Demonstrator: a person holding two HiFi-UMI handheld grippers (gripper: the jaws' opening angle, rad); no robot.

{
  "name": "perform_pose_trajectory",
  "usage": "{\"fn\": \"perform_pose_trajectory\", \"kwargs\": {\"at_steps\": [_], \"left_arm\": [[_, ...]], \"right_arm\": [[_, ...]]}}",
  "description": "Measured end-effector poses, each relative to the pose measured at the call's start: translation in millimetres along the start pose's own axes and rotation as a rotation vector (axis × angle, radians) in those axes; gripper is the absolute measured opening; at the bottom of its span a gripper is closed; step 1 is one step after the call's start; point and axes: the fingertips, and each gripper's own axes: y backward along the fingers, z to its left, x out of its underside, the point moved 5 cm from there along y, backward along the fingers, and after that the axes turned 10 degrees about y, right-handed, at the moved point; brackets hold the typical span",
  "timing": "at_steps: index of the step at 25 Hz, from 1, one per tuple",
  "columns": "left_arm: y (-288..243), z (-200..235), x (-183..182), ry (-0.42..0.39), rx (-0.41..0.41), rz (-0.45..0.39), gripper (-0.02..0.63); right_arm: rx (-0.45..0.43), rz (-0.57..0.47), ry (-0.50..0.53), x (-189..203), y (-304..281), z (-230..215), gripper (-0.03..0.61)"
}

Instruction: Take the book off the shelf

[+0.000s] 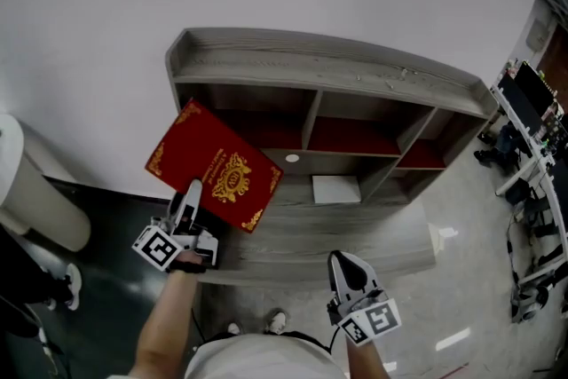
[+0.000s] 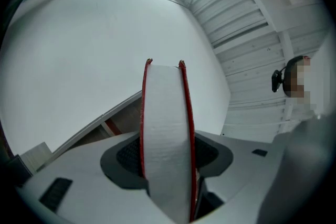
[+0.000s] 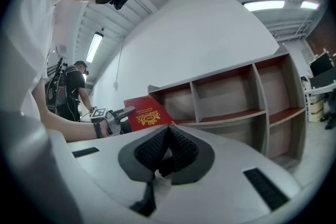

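Note:
A red book (image 1: 211, 162) with a gold emblem hangs tilted in front of the shelf's left compartment, clear of the shelf (image 1: 328, 67). My left gripper (image 1: 188, 201) is shut on its lower edge. In the left gripper view the white page block with red covers (image 2: 164, 134) stands upright between the pads. The right gripper view shows the same book (image 3: 147, 115) at the left, in the other gripper. My right gripper (image 1: 348, 272) hovers low in front of the shelf, shut with nothing in it; its pads (image 3: 167, 150) meet.
The grey wooden shelf has red-backed compartments; a white sheet (image 1: 335, 188) lies in the lower middle one. A white cylinder (image 1: 35, 191) stands at the left. Desks and chairs (image 1: 532, 155) crowd the right side. A second person (image 3: 71, 92) stands behind, at the left.

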Motion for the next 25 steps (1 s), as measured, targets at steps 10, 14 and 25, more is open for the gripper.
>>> {"fn": "perform_pose_trajectory", "kwargs": {"at_steps": [10,14,25], "left_arm": [[16.4,-21.3,-25.5,-0.294,-0.008,0.100,0.236],[28.5,-35.9,-33.9,-0.344,-0.006,0.110,0.236],[83.9,-75.7,-51.9,-0.611,-0.044,0.145,0.236]], "right_arm": [[0.052,0.002,0.032,-5.4,-2.9,-18.3,0.023],[0.054,-0.004,0.052,-11.3,-4.5,-17.0,0.023],[0.074,0.004,0.058,-9.8,-1.5,-11.9,0.023]]}}
